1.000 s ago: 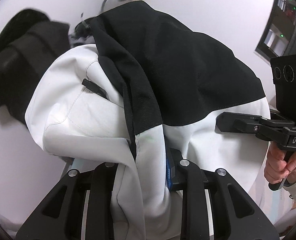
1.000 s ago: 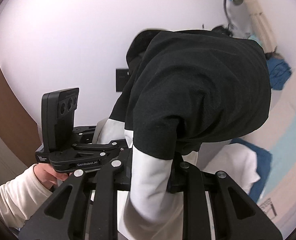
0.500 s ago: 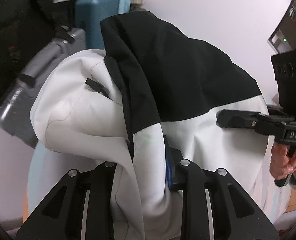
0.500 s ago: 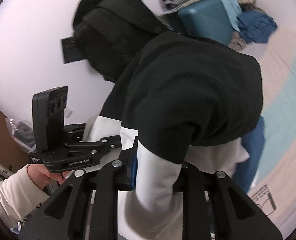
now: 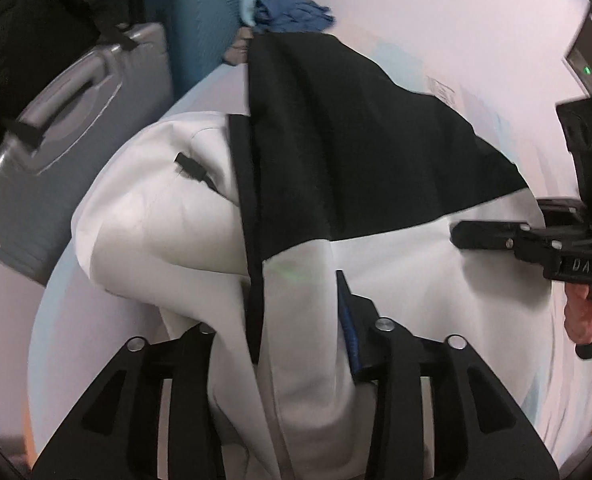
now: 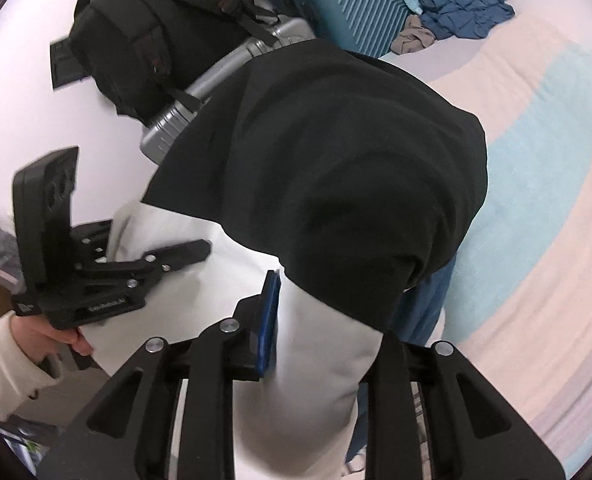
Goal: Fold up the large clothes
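Both claws have sunk toward the bed (image 6: 536, 184); left claw (image 5: 296, 320) opening around the jacket (image 5: 336, 152); right claw (image 6: 320, 320) pinches it.

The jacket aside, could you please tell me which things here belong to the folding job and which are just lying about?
In the job:
- black-and-white jacket
- left gripper, jaws opening, jacket between them
- right gripper, jacket between its fingers
- bed

Lying about:
- teal suitcase
- grey suitcase
- black bag
- blue clothes
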A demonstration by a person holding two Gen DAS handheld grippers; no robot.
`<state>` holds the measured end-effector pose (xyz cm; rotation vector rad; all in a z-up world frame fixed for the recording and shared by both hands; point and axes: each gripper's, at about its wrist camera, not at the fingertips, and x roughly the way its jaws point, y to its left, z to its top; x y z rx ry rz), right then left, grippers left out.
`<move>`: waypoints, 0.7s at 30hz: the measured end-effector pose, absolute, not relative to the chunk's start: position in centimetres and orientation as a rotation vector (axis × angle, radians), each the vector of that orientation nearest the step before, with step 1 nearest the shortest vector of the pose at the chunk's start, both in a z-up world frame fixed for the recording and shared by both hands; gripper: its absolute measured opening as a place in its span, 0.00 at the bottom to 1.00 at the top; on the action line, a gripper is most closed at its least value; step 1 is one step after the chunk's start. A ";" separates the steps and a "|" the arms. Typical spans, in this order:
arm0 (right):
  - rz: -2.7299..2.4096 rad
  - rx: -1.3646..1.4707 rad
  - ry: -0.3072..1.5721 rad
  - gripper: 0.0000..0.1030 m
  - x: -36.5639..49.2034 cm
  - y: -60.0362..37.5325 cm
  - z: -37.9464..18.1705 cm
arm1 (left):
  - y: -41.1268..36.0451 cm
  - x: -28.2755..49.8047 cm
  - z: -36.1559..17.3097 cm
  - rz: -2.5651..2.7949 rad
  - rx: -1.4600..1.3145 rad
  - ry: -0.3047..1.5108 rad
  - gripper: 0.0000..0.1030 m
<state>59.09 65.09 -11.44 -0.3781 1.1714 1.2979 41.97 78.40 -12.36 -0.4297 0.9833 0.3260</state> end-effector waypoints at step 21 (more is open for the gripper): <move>1.164 -0.377 1.146 0.54 59.7 64.6 -14.2 | 79.4 42.7 -14.5 0.444 -0.396 1.020 0.61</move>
